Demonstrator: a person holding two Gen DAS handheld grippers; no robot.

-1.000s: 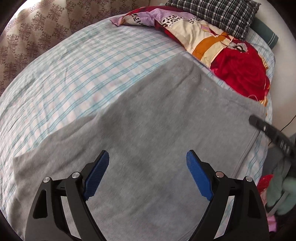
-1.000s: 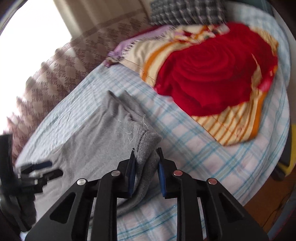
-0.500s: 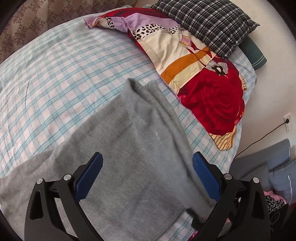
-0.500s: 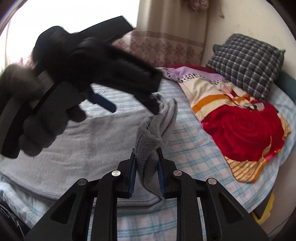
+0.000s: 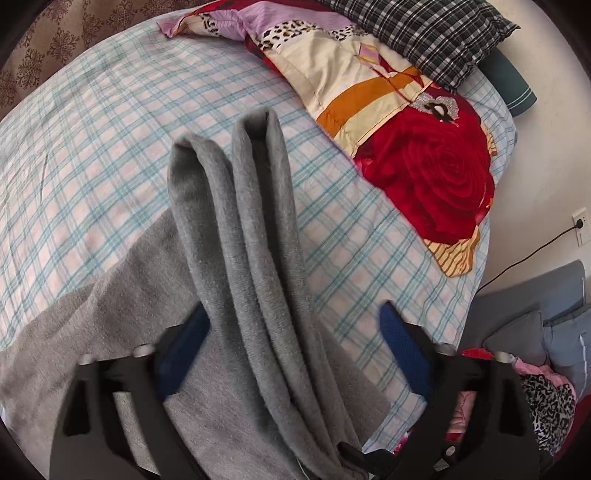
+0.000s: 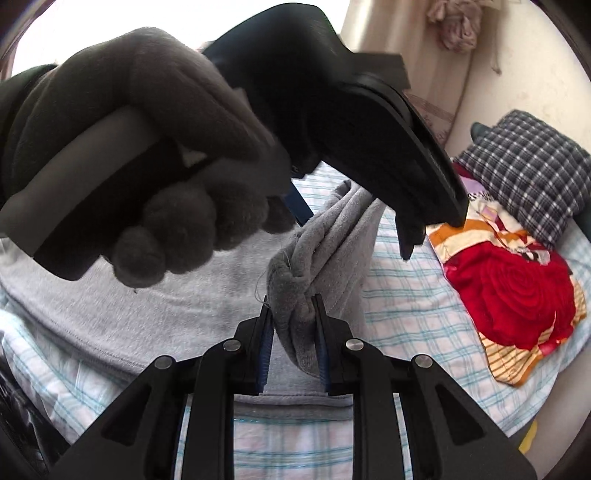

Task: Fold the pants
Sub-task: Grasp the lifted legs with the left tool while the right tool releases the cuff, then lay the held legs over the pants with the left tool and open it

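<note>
Grey pants (image 5: 243, 258) lie on a blue-checked bed sheet (image 5: 92, 147). A bunched, doubled fold of them rises up between the open blue-padded fingers of my left gripper (image 5: 295, 343) without being pinched. My right gripper (image 6: 291, 328) is shut on a bunched end of the grey pants (image 6: 295, 280) and holds it lifted above the sheet (image 6: 406, 317). In the right wrist view the left gripper (image 6: 354, 206), held by a dark gloved hand (image 6: 155, 177), hangs just above that lifted fold.
A red rose quilt (image 5: 436, 177) and a black-checked pillow (image 5: 424, 33) lie at the head of the bed; both show in the right wrist view, the quilt (image 6: 517, 295) and the pillow (image 6: 524, 170). A patterned curtain (image 5: 44, 44) hangs behind. Grey cushions (image 5: 546, 332) sit beside the bed.
The right gripper has carried the pant end up and over toward the left gripper. The flat spread pants are now gathered into a raised double fold between the left fingers.
</note>
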